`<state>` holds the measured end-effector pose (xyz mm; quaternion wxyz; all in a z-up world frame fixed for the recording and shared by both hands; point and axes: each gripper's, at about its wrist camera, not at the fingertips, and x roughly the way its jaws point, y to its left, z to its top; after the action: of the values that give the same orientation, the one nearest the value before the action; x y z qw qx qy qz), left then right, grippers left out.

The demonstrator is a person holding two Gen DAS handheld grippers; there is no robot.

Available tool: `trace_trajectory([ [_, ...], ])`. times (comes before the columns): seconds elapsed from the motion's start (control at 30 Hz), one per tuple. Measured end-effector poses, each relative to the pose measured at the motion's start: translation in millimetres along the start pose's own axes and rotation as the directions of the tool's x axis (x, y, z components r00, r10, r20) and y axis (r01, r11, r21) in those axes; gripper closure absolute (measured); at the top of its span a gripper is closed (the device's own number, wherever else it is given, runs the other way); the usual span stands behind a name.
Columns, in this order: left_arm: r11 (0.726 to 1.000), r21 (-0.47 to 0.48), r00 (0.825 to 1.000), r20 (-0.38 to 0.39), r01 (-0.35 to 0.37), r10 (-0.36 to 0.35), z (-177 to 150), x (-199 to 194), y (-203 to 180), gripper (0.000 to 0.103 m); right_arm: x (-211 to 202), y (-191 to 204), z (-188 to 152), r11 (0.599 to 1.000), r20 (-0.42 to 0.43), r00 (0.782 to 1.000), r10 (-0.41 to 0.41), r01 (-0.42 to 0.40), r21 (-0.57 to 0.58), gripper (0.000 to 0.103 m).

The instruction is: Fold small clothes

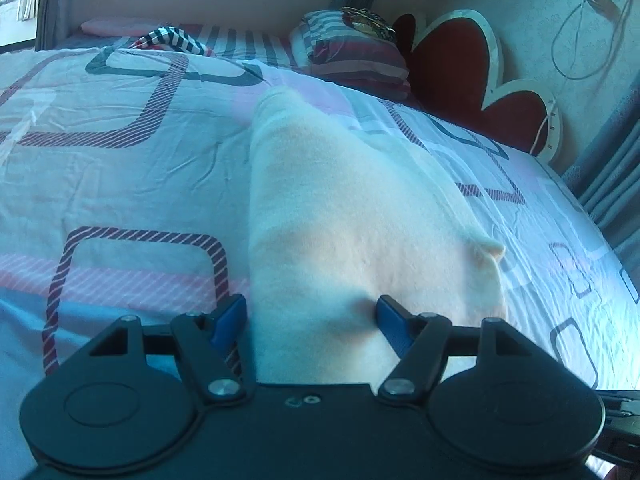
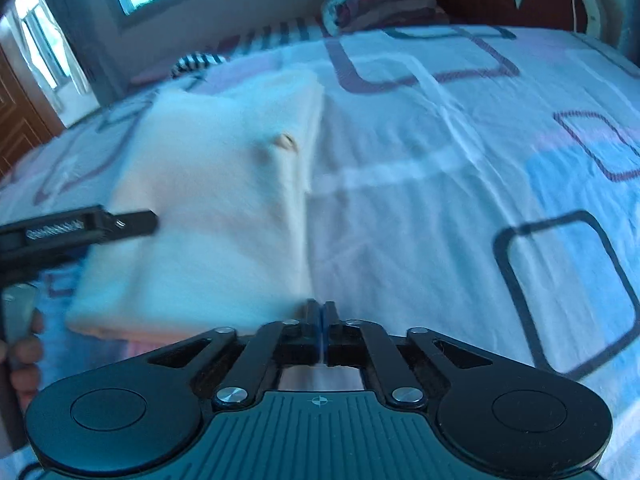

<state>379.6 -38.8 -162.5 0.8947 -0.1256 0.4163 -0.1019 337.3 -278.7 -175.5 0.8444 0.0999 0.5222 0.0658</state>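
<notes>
At the bottom of the left wrist view, the left gripper (image 1: 312,320) has its blue jaws spread across the near edge of the pale folded garment (image 1: 340,216), which lies mid-frame on the patterned bedsheet (image 1: 120,168). The right gripper (image 2: 320,316), bottom centre in its own view, is pressed together at the garment's near right corner, seemingly pinching fabric. If that thin pinch slips or drags, the stacked layers could slide apart.

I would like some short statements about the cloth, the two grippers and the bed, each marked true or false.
1. The left gripper is open. True.
2. The right gripper is wide open. False: its jaws are closed together at the cloth's near corner.
3. The cloth is dark blue. False: it is pale cream.
4. The cloth lies on a patterned bedsheet. True.
5. A striped pillow lies near the red headboard. True.
</notes>
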Motion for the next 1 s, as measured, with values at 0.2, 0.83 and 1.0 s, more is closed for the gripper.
trace_trajectory([
  [0.2, 0.996, -0.083, 0.999, 0.025, 0.022, -0.02, 16.2, -11.5, 10.7, 0.027, -25.8, -15.8, 17.7, 0.995, 0.093, 0.994, 0.063, -0.07, 0.077, 0.1],
  [0.83, 0.977, -0.214, 0.998, 0.06, 0.001, 0.012, 91.3, 44.1, 43.2, 0.04, 67.9, -7.0, 154.1, 0.968, 0.177, 0.981, 0.075, -0.114, 0.225, 0.038],
  [1.0, 0.971, -0.237, 0.999, 0.041, 0.03, -0.02, 91.1, 64.4, 52.5, 0.046, 93.3, -9.4, 165.5, 0.971, 0.136, 0.988, 0.079, -0.107, 0.215, 0.069],
])
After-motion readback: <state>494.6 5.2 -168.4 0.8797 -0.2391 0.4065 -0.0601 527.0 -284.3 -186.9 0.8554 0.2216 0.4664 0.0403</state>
